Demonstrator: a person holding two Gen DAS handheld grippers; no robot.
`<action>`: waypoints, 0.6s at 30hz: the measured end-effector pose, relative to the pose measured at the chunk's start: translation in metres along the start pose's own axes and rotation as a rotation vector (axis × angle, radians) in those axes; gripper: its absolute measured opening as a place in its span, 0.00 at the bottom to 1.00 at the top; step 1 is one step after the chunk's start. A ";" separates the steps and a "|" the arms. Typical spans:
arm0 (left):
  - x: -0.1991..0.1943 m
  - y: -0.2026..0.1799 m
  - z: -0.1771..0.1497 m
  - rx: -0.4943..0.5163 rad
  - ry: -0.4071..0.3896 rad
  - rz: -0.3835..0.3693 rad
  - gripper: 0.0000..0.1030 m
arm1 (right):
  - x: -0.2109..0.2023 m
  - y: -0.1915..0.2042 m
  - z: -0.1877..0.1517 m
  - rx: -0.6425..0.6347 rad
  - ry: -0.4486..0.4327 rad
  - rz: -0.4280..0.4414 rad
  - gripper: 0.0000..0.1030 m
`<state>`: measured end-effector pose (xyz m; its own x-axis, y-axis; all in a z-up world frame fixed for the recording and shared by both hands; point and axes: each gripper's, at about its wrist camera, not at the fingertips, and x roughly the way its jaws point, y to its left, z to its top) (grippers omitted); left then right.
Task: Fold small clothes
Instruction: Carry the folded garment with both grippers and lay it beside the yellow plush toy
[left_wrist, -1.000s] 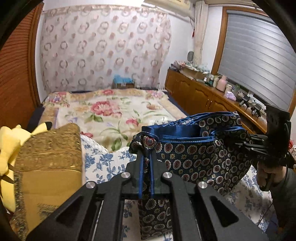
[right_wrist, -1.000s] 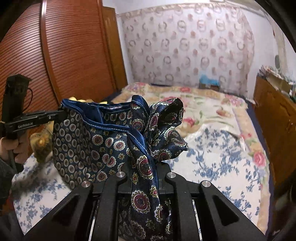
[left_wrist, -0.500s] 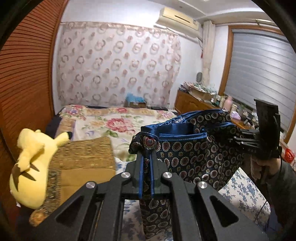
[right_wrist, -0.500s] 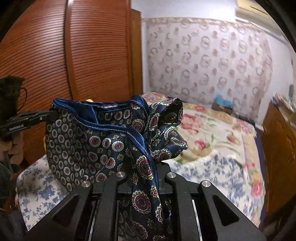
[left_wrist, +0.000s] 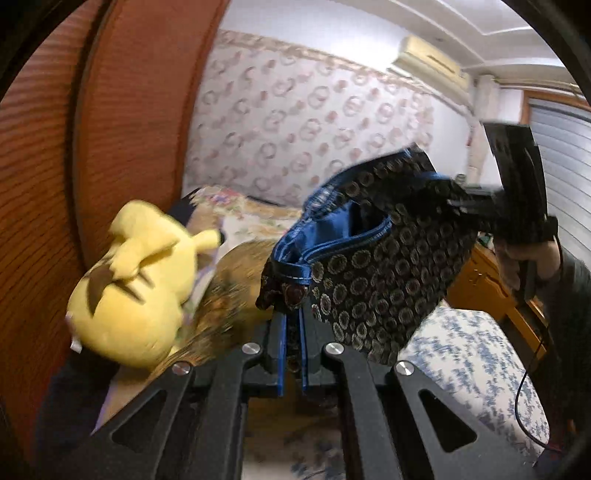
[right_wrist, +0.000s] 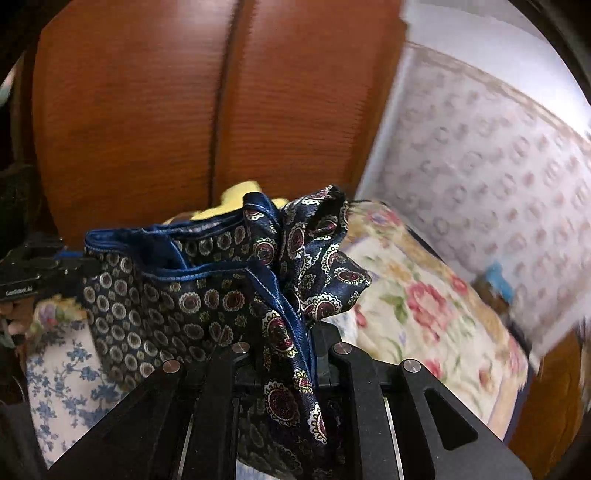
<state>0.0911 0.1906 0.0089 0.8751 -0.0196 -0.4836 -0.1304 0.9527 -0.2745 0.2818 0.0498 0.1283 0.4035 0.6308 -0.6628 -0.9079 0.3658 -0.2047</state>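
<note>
While the navy patterned shorts (left_wrist: 384, 273) were held up above the bed (left_wrist: 476, 347), one end of the waistband was pinched between the closed jaws of the left gripper (left_wrist: 291, 332), and the other end was clamped in the closed right gripper (right_wrist: 291, 343). The satin fabric was seen stretched between the two, printed with small medallions and edged in blue, its waist gaping open. To the left of the shorts, a yellow plush toy (left_wrist: 136, 280) was blurred. The lower part of the shorts was hidden behind the gripper bodies.
</note>
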 end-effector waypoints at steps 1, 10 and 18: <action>0.003 0.007 -0.005 -0.011 0.015 0.020 0.03 | 0.007 0.008 0.004 -0.017 0.007 0.002 0.10; 0.009 0.028 -0.037 -0.058 0.070 0.061 0.03 | 0.100 0.039 0.042 -0.065 0.059 0.052 0.10; 0.006 0.041 -0.047 -0.082 0.096 0.088 0.03 | 0.130 0.045 0.053 -0.017 0.060 0.071 0.20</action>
<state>0.0695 0.2153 -0.0441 0.8103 0.0302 -0.5852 -0.2460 0.9240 -0.2928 0.2992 0.1846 0.0707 0.3308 0.6122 -0.7182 -0.9360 0.3098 -0.1670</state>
